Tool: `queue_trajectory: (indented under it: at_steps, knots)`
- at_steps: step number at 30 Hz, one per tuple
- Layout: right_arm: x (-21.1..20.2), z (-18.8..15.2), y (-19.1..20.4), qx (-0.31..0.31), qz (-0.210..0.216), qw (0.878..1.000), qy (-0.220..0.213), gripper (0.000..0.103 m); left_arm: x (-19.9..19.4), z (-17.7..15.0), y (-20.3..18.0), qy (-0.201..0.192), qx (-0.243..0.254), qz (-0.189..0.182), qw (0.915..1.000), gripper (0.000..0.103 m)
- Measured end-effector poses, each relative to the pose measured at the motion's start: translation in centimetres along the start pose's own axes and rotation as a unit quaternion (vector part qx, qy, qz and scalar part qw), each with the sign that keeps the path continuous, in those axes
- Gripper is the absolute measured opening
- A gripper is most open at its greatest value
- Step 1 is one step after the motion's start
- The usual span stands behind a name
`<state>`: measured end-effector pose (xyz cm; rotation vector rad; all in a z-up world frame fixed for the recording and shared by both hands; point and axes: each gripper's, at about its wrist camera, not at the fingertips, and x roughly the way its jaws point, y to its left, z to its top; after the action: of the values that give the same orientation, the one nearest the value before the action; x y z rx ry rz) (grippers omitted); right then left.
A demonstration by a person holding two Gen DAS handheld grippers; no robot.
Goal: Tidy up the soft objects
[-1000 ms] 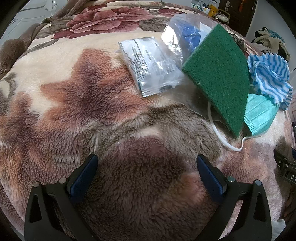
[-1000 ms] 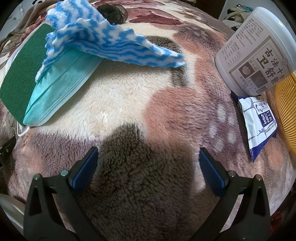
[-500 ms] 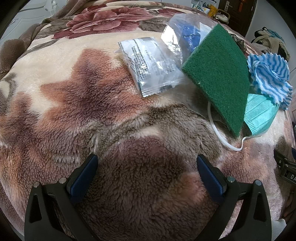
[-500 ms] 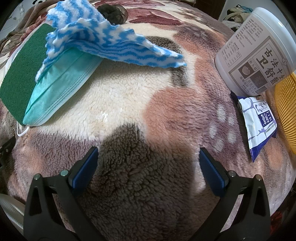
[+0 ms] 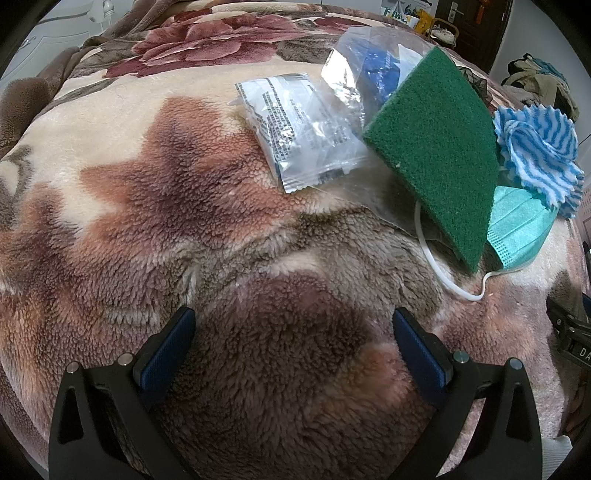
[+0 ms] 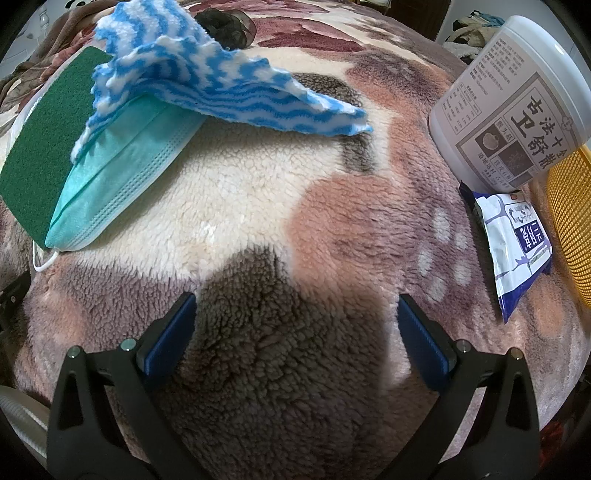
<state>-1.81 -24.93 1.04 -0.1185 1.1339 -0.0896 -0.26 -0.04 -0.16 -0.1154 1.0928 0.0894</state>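
Note:
On a fleecy floral blanket lie a green scouring pad (image 5: 439,147) (image 6: 40,158), a teal face mask (image 5: 517,229) (image 6: 122,173) partly under it, and a blue-and-white striped cloth (image 5: 539,151) (image 6: 207,85) draped over the mask. Two clear plastic packets (image 5: 303,129) sit left of the pad; one at the back holds something blue (image 5: 376,66). My left gripper (image 5: 293,334) is open, well short of the packets, with only blanket between its fingers. My right gripper (image 6: 297,319) is open too, below the mask and cloth, holding nothing.
A white lidded tub (image 6: 513,99) with printed label lies at the right in the right wrist view, a blue-and-white sachet (image 6: 517,243) below it and a yellow mesh basket (image 6: 570,218) at the edge. A dark crumpled item (image 6: 225,26) sits behind the cloth.

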Motion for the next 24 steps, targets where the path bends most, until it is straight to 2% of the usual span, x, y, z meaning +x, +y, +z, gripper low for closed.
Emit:
queue_trajectory:
  at_steps: [24]
  knots:
    - [-0.07,-0.35,0.11,0.0,-0.001,1.0,-0.004,0.103,-0.01,-0.05,0.01,-0.001,0.0,0.0,1.0,0.103]
